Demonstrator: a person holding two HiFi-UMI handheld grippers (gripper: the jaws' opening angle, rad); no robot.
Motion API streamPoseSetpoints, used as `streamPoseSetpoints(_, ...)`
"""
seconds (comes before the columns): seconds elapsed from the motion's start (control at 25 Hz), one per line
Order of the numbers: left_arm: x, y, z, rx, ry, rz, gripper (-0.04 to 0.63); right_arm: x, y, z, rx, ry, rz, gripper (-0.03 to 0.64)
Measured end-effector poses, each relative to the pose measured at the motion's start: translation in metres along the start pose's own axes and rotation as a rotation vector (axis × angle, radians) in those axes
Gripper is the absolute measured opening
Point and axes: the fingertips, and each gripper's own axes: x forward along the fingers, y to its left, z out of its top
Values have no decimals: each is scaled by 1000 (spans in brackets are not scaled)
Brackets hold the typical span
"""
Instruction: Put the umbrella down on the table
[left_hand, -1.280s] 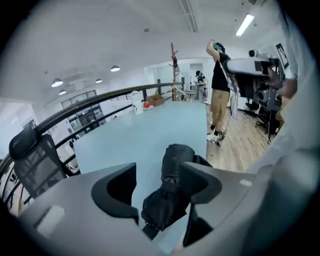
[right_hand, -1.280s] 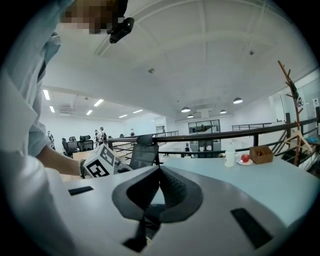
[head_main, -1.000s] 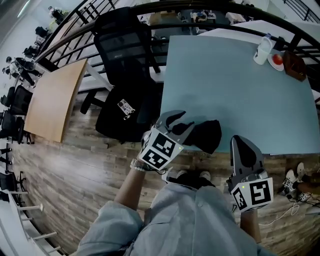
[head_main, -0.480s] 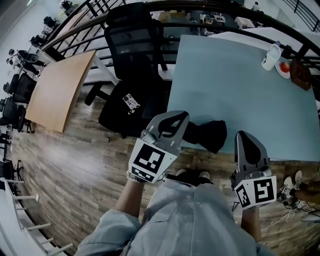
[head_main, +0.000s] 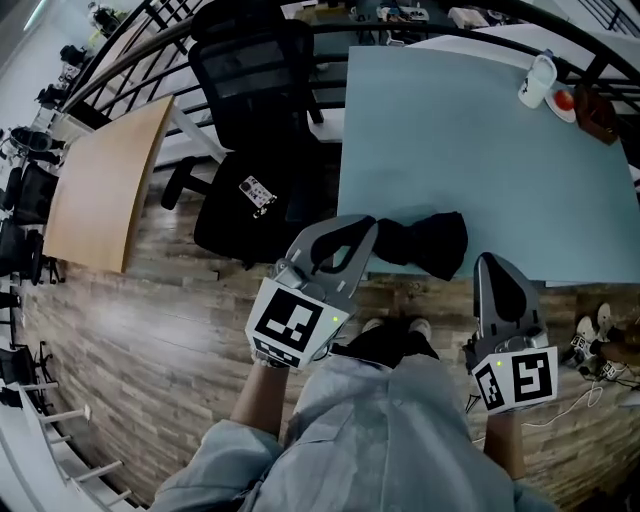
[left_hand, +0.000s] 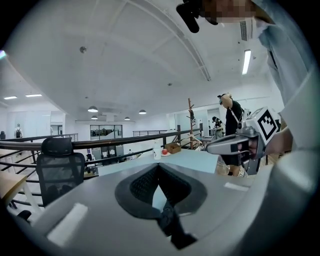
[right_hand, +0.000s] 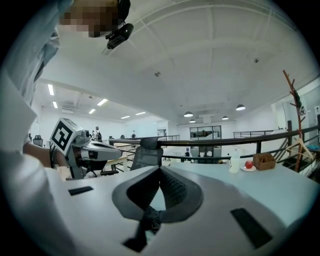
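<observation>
A folded black umbrella (head_main: 428, 240) lies on the pale blue table (head_main: 450, 130), near its front left corner. My left gripper (head_main: 366, 226) hangs above the umbrella's left end, which its tip hides. Its jaws are shut, and in the left gripper view the left gripper (left_hand: 159, 166) has nothing between them. My right gripper (head_main: 489, 262) is held just off the table's front edge, to the right of the umbrella. The right gripper (right_hand: 160, 169) is also shut and empty. Neither gripper view shows the umbrella.
At the table's far right stand a white bottle (head_main: 534, 80), a red fruit on a plate (head_main: 563, 100) and a brown box (head_main: 597, 115). A black office chair (head_main: 255, 70) and a wooden tabletop (head_main: 105, 190) are to the left. A dark railing (right_hand: 235, 141) runs behind.
The left gripper's jaws stood open beside the umbrella a second ago; they have since shut empty and the gripper has risen toward the camera. The umbrella stays on the table.
</observation>
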Motion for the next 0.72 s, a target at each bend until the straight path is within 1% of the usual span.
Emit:
streamPoseSetpoints(0.12, -6, -4, -7, -4, 5, -24, 5, -8, 6, -11, 25, 14, -30, 0)
streamPoseSetpoints(0.24, -12, -10, -12, -5, 9, -29, 5, -14, 12, -19, 35, 24, -35, -2)
streamPoseSetpoints(0.44, -21, -23, -9, -17, 18, -15, 5, -20, 13, -16, 32, 10, -7, 0)
streamPoseSetpoints(0.56, -24, -35, -3, -45, 39, 9, 5, -25, 11, -12, 27, 4, 21, 0)
streamPoseSetpoints(0.64, -25, -43, 0, -32, 29, 11, 6, -30, 10, -10, 21, -3, 37, 0)
streamPoseSetpoints(0.72, -24, -52, 3, -51, 26, 28, 5, -36, 6, -10, 21, -10, 50, 0)
